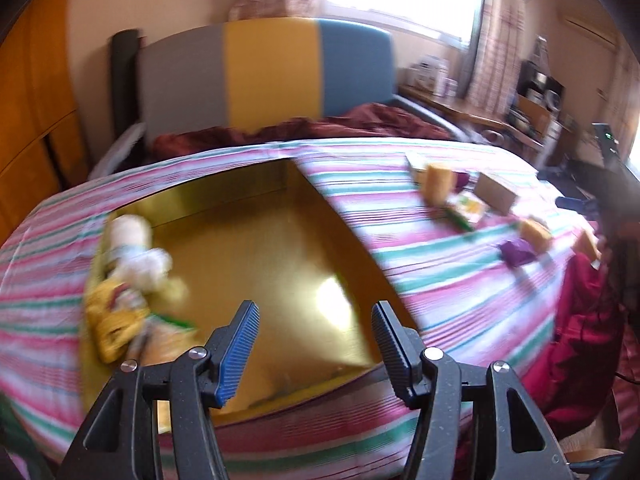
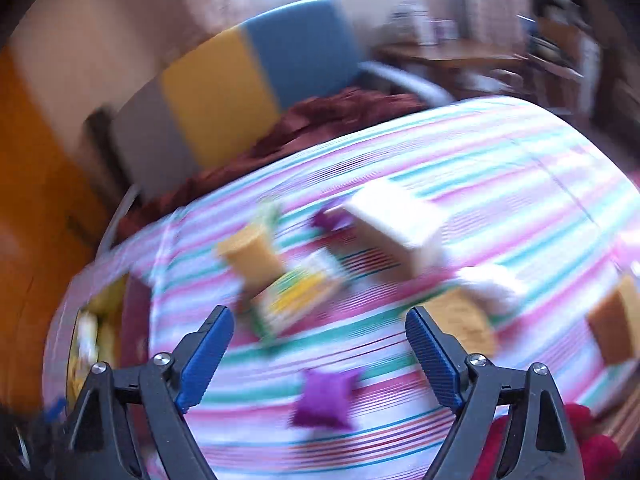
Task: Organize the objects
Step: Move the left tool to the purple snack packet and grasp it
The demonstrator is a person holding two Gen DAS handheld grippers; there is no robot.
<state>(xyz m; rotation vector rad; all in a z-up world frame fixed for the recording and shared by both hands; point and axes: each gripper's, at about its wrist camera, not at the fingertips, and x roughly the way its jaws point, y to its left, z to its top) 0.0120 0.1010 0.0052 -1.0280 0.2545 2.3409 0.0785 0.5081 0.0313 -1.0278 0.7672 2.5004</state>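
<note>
Hovering over a shallow gold-coloured square tray set on the pink, green and white striped bed sheet, left claw stood partly open, gripping nothing. Heaped against the tray's left wall: blurred yellow and white packets. Scattered right of the tray: a yellow cup, a green-and-yellow flat packet, a pale cardboard box, a small purple pouch. Held above that pouch, right claw gaped wide, empty. Behind the tray: a grey, yellow and blue headboard.
</note>
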